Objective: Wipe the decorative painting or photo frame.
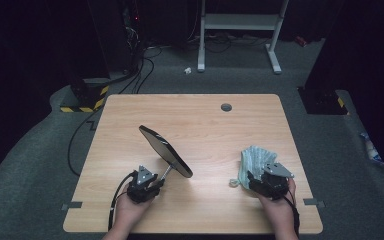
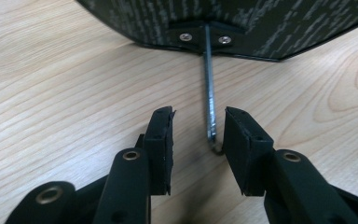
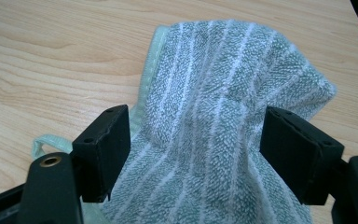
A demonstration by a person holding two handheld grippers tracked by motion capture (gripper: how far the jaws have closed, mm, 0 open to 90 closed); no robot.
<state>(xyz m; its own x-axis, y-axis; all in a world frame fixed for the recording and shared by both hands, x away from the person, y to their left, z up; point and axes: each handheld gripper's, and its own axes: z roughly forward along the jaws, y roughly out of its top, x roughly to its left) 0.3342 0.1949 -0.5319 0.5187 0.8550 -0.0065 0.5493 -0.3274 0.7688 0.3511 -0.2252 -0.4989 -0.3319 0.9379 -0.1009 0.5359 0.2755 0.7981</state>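
Both grippers black: left gripper [image 1: 152, 186], right gripper [image 1: 254, 181]; grey three-cornered top plates, trailing black cables, brass-ringed holes.

The table [image 1: 195, 120] is seen by the high view from above the person's side, facing forward and down — floor and a white stand [image 1: 240, 30] included. Each gripper view is set close and low along its own jaws. The tabletop wood grain is shared by all three views.
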